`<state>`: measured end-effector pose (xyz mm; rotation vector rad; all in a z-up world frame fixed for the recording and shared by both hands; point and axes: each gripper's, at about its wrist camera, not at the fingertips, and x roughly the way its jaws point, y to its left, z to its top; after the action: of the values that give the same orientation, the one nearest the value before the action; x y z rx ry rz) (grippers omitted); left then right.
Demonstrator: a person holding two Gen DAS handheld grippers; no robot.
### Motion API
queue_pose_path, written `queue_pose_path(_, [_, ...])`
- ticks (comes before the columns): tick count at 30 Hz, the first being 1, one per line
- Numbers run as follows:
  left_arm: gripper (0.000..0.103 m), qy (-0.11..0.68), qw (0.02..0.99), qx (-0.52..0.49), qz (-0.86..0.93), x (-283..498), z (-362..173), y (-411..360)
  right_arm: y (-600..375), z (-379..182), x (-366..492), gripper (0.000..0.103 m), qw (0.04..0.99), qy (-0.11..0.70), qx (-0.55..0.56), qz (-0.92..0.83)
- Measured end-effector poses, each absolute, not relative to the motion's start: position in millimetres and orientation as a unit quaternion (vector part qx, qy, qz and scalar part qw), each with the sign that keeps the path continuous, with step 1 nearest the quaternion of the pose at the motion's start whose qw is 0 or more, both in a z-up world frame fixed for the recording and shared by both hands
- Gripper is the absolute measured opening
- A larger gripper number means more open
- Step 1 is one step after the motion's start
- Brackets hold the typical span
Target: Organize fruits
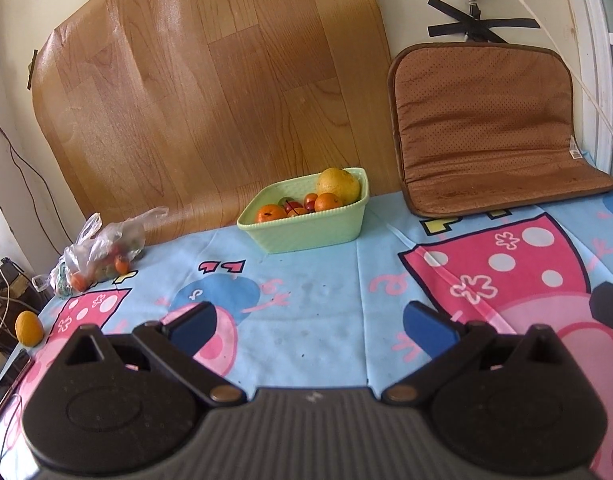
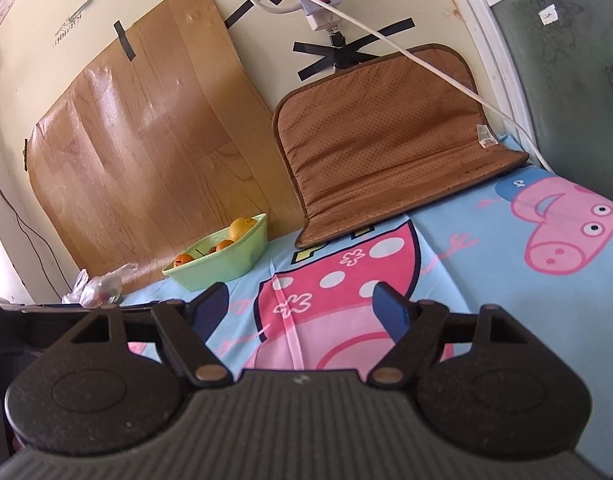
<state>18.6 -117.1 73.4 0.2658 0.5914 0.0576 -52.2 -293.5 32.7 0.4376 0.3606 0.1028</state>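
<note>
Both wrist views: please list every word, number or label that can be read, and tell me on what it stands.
No text can be read for certain.
White tag on the brown cushion: print too small.
Handwritten line on the wall: blurred.
Paper slip on the window glass: a mark, unreadable.
Yellow block shapes on the cartoon tablecloth: half hidden under the cushion, unclear.
Both claws are open and carry no text.
</note>
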Motion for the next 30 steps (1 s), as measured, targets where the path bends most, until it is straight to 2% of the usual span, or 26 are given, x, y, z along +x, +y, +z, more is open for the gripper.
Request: queue_pose_path(30, [0.103,0.32,0.942,0.098,0.019,10,64,-96,-280,32,-51,0.081,0.959,0.184,0.207,0.061])
